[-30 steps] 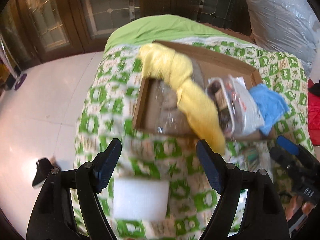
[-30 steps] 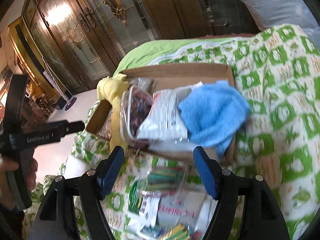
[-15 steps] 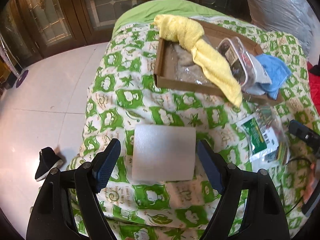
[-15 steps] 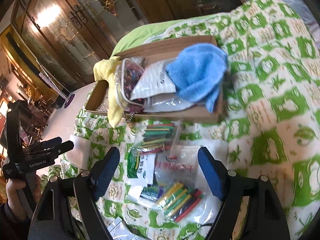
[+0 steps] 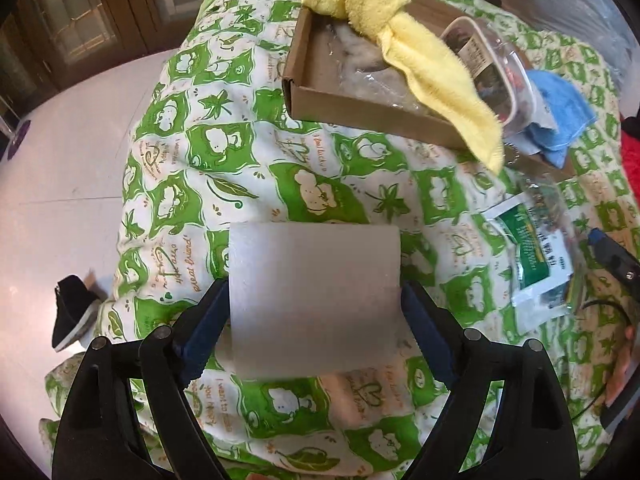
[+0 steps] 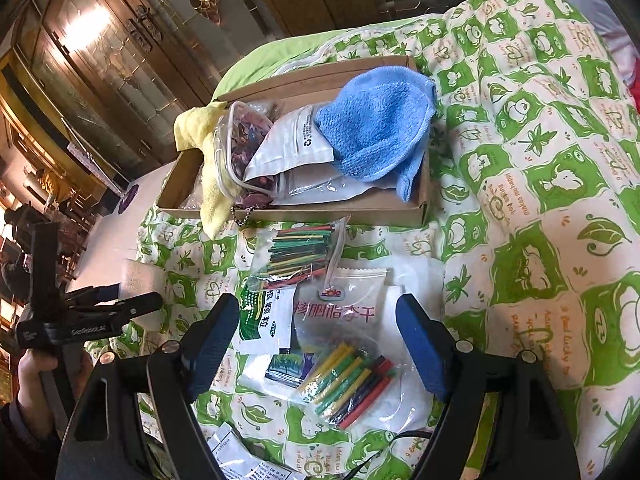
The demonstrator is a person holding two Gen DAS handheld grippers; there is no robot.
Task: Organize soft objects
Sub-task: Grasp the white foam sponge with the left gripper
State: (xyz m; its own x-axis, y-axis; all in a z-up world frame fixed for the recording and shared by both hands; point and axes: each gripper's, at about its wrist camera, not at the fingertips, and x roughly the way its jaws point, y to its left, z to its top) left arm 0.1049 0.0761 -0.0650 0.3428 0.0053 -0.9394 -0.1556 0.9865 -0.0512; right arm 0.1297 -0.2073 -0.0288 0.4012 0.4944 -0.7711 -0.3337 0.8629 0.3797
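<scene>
The left gripper (image 5: pixel 314 320) is set wide around the white foam block (image 5: pixel 314 300) on the quilt (image 5: pixel 240 152), jaws just opened further; whether the pads press it cannot be told. The right gripper (image 6: pixel 320 344) is held open and empty above bagged packets (image 6: pixel 344 376). Yellow cloth (image 5: pixel 420 52) and blue cloth (image 6: pixel 380 128) are seen in the box (image 5: pixel 360 110).
</scene>
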